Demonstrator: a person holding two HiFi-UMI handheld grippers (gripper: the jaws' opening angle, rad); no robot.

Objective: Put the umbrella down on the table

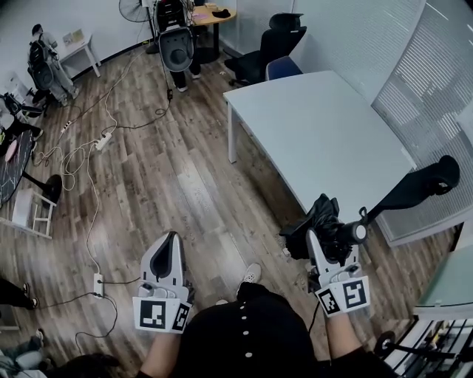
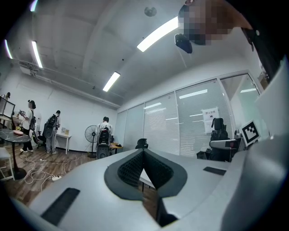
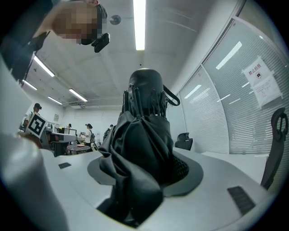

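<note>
While I stand on the wood floor (image 1: pixel 170 170), my left tongs (image 1: pixel 171 242) sit at seven o'clock, jaws closed together with nothing between them. At five o'clock my right tongs (image 1: pixel 323 238) are clamped on the folded black umbrella (image 1: pixel 314 221), held over the floor just beside the white table (image 1: pixel 318 133), not resting on it. That table stretches toward two o'clock, with office chairs (image 1: pixel 270 48) beyond it near one o'clock.

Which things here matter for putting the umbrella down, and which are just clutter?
Job: umbrella, clamped in the right gripper; table; left gripper, shut and empty.

Lying about: office chair; standing fan; power strip; floor cables.
</note>
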